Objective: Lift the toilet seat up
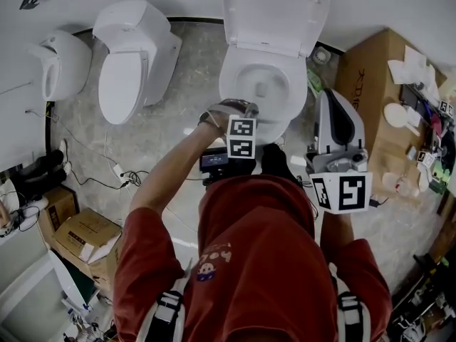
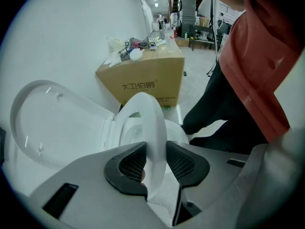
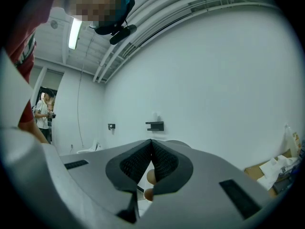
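The white toilet (image 1: 279, 123) stands ahead of me with its lid (image 1: 274, 13) up against the wall. My left gripper (image 1: 236, 111) points steeply down at the front of the bowl and is shut on the front edge of the white toilet seat (image 1: 228, 84). In the left gripper view the seat ring (image 2: 152, 118) rises between the dark pads (image 2: 133, 161), lifted off the bowl rim and tilted up, with the lid (image 2: 52, 123) behind it. My left gripper (image 2: 155, 146) pinches it from both sides. My right gripper (image 1: 333, 98) (image 3: 151, 146) is held level to the right, shut with nothing in it.
A second toilet (image 1: 135, 55) and a urinal (image 1: 60, 63) stand to the left. A cardboard box (image 1: 377, 91) (image 2: 147, 80) with loose items on top sits right of the toilet. More boxes (image 1: 85, 237) and cables (image 1: 117, 173) lie at lower left. A person (image 3: 43, 111) stands in a far doorway.
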`<action>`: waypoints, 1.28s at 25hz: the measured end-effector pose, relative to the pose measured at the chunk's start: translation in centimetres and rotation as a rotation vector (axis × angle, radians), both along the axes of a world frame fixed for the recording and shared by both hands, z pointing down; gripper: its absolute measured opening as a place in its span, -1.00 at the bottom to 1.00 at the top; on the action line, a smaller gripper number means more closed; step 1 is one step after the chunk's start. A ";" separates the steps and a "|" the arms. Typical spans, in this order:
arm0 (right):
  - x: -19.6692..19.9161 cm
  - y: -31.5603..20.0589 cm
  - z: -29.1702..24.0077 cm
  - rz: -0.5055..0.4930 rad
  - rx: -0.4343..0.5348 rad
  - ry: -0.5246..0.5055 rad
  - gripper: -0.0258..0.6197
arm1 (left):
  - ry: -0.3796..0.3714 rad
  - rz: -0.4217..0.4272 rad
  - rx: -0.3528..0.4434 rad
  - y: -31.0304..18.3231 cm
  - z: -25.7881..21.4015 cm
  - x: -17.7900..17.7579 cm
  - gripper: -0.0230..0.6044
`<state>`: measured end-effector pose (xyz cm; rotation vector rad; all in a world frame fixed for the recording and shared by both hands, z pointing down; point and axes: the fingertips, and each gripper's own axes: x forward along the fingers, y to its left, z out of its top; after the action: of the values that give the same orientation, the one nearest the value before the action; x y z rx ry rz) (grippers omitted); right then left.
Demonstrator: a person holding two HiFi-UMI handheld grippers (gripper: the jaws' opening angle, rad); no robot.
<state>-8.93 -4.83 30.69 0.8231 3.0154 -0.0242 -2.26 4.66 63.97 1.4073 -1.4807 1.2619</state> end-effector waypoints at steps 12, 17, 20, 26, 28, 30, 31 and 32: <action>-0.5 -1.5 -1.0 0.032 0.008 -0.027 -0.88 | -0.057 -0.002 0.000 -0.1 -3.1 -3.0 -0.54; -0.6 -1.8 -1.5 0.041 0.007 -0.039 -0.88 | -0.087 -0.012 0.010 -0.1 -4.6 -4.6 -0.56; -0.6 -2.0 -1.8 0.045 0.004 -0.046 -0.88 | -0.107 -0.015 0.009 -0.1 -5.4 -5.5 -0.56; -0.7 -2.6 -2.0 0.054 0.003 -0.055 -0.88 | -0.144 -0.020 0.011 -0.2 -6.8 -7.3 -0.58; -0.8 -2.8 -2.1 0.058 0.001 -0.059 -0.88 | -0.156 -0.020 0.012 -0.2 -7.2 -8.0 -0.59; -0.9 -3.0 -2.2 0.061 -0.001 -0.061 -0.88 | -0.164 -0.022 0.014 -0.3 -7.7 -8.6 -0.59; -0.9 -3.1 -2.2 0.063 -0.001 -0.061 -0.88 | -0.166 -0.024 0.015 -0.3 -8.0 -8.9 -0.59; -1.0 -3.2 -2.2 0.065 -0.002 -0.060 -0.88 | -0.168 -0.025 0.017 -0.3 -8.1 -9.2 -0.60</action>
<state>-9.92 -8.04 28.49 0.7121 2.9830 -0.0015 -11.47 4.37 55.84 1.3158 -1.6195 1.3829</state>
